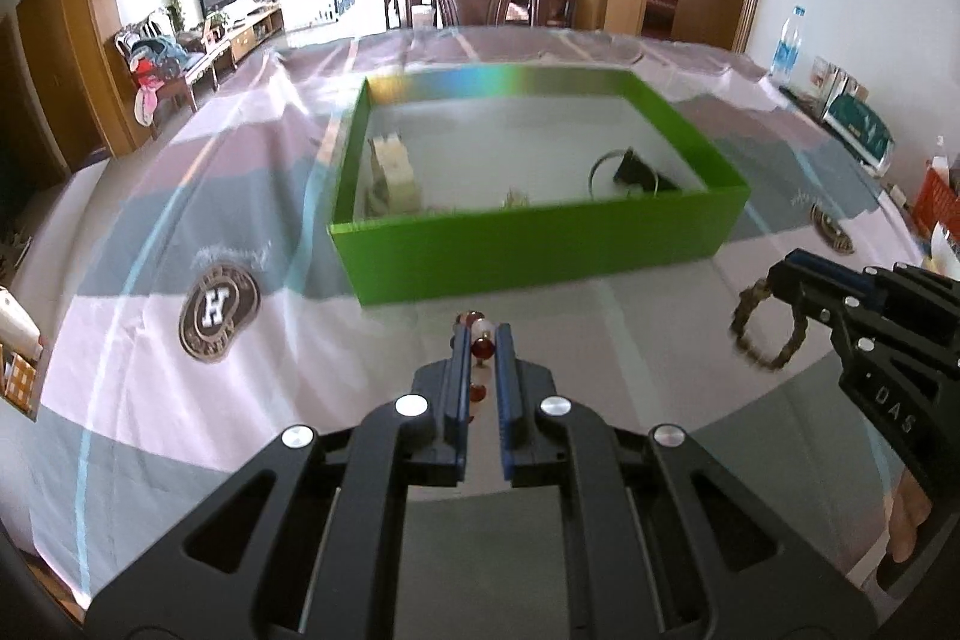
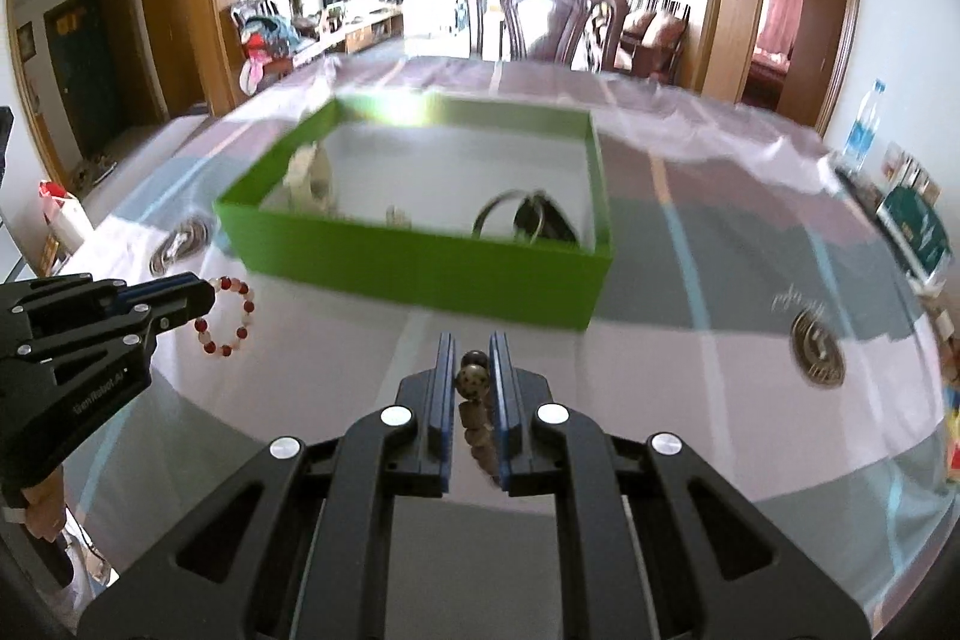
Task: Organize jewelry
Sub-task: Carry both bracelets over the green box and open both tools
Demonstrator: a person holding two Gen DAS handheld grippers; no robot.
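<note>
Left gripper (image 1: pixel 482 340) is pinched on a red and white bead bracelet (image 2: pixel 225 316), which hangs as a loop from its tips above the worktop (image 1: pixel 150 400), just short of the green box (image 1: pixel 540 256). Right gripper (image 2: pixel 471 361) is pinched on a brown bead bracelet (image 1: pixel 765 328), speckled beads trapped between the blue pads (image 2: pixel 443 388), loop dangling near the box's front right corner. Box sits open on the striped cloth; inside are a cream item (image 1: pixel 396 172) at left, a metal ring (image 1: pixel 609 172) and a dark object (image 1: pixel 645 172) at right, possibly a pouch, too blurred to tell.
</note>
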